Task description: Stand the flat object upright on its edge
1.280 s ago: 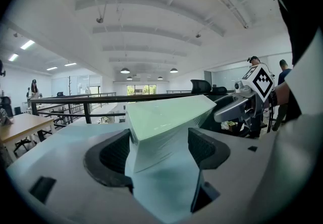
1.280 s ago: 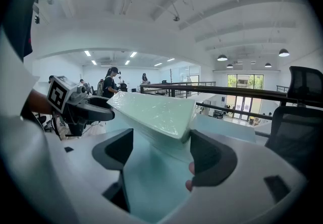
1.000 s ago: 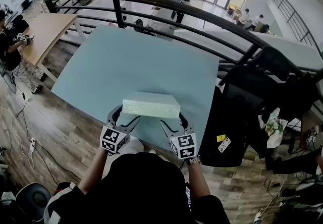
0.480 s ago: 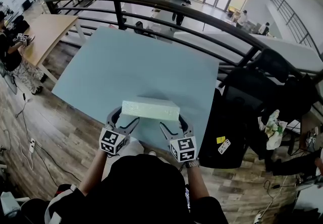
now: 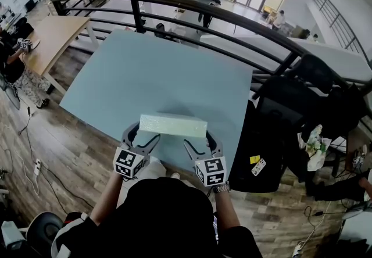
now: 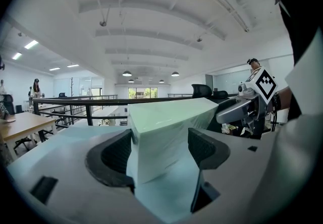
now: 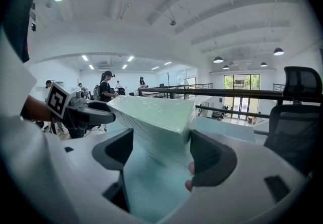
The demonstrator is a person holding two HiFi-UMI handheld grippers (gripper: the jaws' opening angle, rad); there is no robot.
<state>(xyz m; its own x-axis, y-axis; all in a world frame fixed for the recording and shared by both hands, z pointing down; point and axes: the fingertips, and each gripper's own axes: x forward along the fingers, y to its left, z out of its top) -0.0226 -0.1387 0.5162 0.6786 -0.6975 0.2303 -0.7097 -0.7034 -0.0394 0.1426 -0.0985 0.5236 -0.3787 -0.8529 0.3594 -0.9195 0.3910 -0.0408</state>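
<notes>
Both the left claw (image 5: 141,139) and right claw (image 5: 196,142), clamped on the ends of the pale green slab (image 5: 173,125), have tipped it steeper on the desk (image 5: 151,71), seemingly close to upright.

The block (image 5: 173,125) is on the table (image 5: 157,71), close to its near edge, with its long side running left to right, and it sits tilted rather than flat. The left gripper (image 5: 145,132) reaches in from the near side and has the block's left end between its jaws, which press on it from either side. The right gripper (image 5: 197,138) grips the right end the same way. A railing (image 5: 232,18) runs behind the table. A chair (image 5: 314,71) stands to the right, beyond the table's right edge. Far to the left, well apart from the table, is a desk (image 5: 52,36), and a person (image 5: 9,56) is at its left side
</notes>
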